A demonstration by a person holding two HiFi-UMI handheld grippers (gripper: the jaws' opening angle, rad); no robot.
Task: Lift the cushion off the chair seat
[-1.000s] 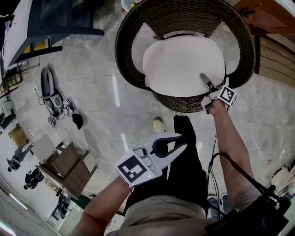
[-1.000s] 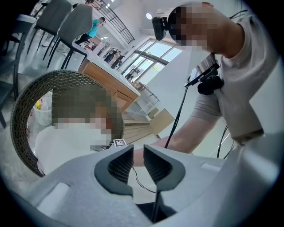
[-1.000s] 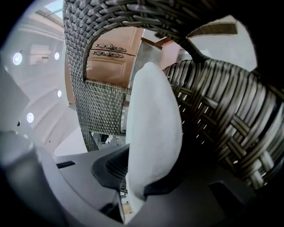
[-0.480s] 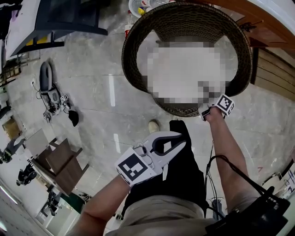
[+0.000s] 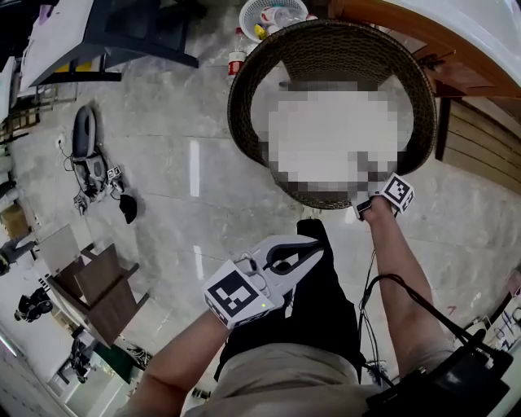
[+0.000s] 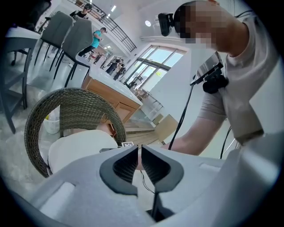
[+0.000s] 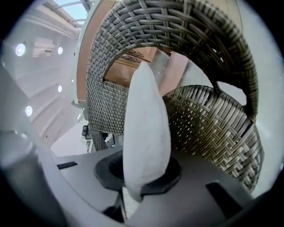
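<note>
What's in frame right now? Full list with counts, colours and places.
cushion: 1, white, in the chair
chair: 1, dark brown wicker, top centre
basket: 1, white, on the floor behind the chair
bottle: 1, red-banded, left of the basket
table: 1, dark frame, top left
floor device: 1, grey-black, left
wooden pieces: about two, brown, bottom left
counter: 1, brown wood, top right
right gripper: 1, grey; fingers have just been closing, clamped on the cushion's near edge
left gripper: 1, grey; fingers together, empty, over the person's lap
</note>
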